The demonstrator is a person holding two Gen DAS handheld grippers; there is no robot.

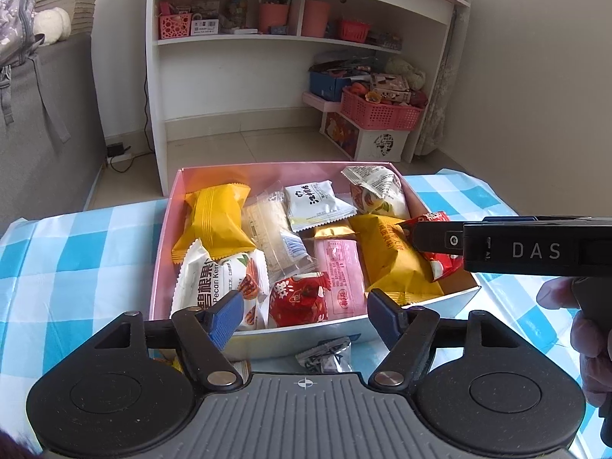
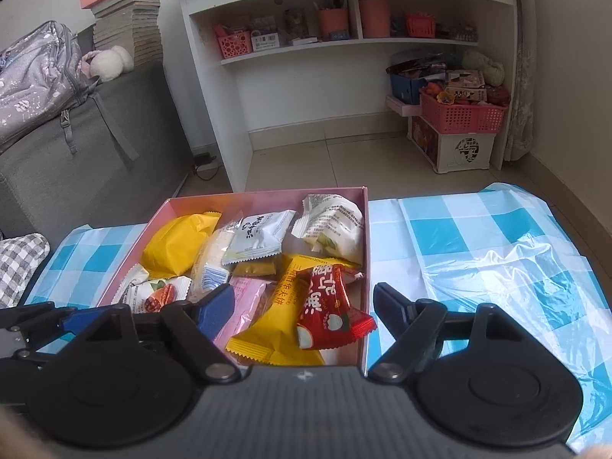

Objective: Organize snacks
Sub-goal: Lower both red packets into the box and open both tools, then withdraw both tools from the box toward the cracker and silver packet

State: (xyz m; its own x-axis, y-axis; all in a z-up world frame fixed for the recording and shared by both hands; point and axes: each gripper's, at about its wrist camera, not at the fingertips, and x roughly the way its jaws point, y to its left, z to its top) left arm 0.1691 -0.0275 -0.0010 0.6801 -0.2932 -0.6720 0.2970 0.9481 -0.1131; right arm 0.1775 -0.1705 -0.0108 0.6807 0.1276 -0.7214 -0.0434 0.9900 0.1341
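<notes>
An open pink box (image 1: 164, 267) on the checked tablecloth holds several wrapped snacks: yellow, white, pink and red packets. My left gripper (image 1: 306, 306) hangs open over the box's near edge, and a red packet (image 1: 298, 302) lies loose in the box below the gap. My right gripper (image 2: 304, 302) is open too, above the box's right side. Another red packet (image 2: 329, 317) rests there on a yellow packet (image 2: 275, 329), untouched by the pads. In the left wrist view, a right gripper finger (image 1: 432, 235) reaches in over the box's right corner. A small grey packet (image 1: 325, 355) lies outside the box, in front of it.
The blue-and-white tablecloth (image 2: 478, 252) stretches right of the box, with crinkled plastic. Beyond the table's far edge stand a white shelf unit (image 2: 237, 122), a pink basket (image 2: 463, 114) on a storage box, and a grey sofa (image 2: 95, 145) with a backpack.
</notes>
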